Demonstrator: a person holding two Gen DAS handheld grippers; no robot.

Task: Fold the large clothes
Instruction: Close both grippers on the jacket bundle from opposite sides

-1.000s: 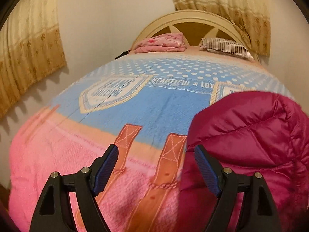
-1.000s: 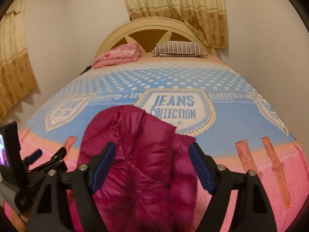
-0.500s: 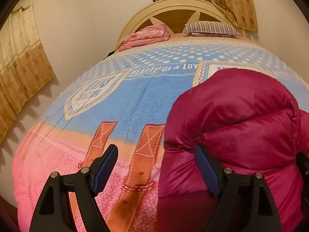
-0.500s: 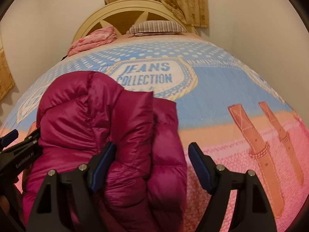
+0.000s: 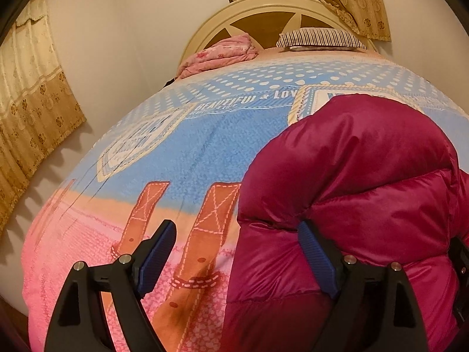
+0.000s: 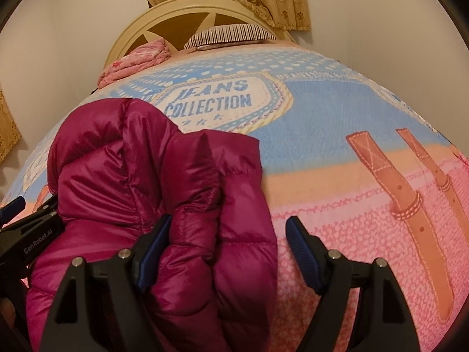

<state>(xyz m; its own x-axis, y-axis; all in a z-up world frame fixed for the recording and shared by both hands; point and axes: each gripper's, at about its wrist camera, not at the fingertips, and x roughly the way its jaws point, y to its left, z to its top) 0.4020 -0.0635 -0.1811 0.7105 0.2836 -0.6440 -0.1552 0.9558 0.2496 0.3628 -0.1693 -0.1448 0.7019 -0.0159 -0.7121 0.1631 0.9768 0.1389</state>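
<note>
The left gripper (image 5: 237,256), jaws opening, straddles the near left edge of the puffy magenta quilted jacket (image 5: 366,182). The right gripper (image 6: 227,249), jaws spread, straddles its right edge, unpinched, on the blue-and-pink printed bedspread (image 6: 337,117).

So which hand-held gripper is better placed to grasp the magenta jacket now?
Probably the right hand-held gripper: a puffy fold of the magenta jacket already sits between its open jaws. The left hand-held gripper, jaws opening, frames mostly bedspread.
</note>
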